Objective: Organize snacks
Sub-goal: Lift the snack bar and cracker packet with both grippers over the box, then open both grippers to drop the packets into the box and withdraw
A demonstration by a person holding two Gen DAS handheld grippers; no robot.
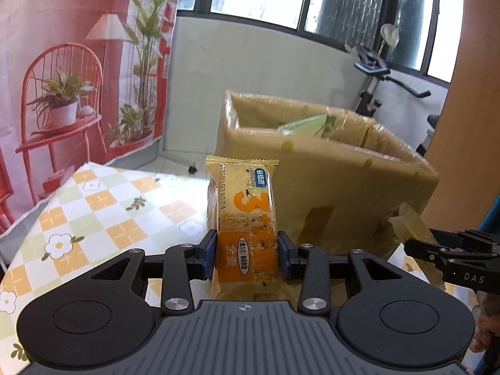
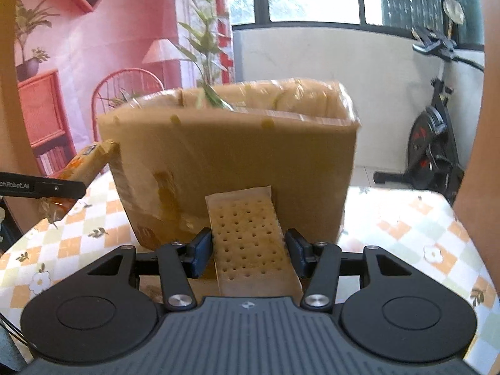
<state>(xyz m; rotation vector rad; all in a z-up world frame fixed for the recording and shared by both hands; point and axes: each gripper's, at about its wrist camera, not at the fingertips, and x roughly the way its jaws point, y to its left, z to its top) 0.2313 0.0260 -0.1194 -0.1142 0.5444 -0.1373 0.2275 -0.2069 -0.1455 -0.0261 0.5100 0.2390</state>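
Observation:
My left gripper [image 1: 247, 254] is shut on an orange and clear wrapped snack bar [image 1: 242, 206] that stands up between its blue pads, just in front of the cardboard box [image 1: 328, 168]. My right gripper [image 2: 249, 253] is shut on a clear packet of dotted crackers [image 2: 250, 234], held up against the box's [image 2: 237, 162] front wall. The box is open at the top, with a green packet [image 1: 304, 123] showing inside. In the left wrist view the right gripper [image 1: 418, 243] enters from the right with its cracker packet [image 1: 406, 222]. In the right wrist view the snack bar [image 2: 87, 162] shows at the left.
The box stands on a table under a checked orange, green and white flowered cloth [image 1: 103, 212]. A printed backdrop [image 1: 62, 78] of a red chair and plants hangs behind at left. An exercise bike [image 2: 434, 143] stands by the window at right. A wooden panel [image 1: 462, 109] edges the right.

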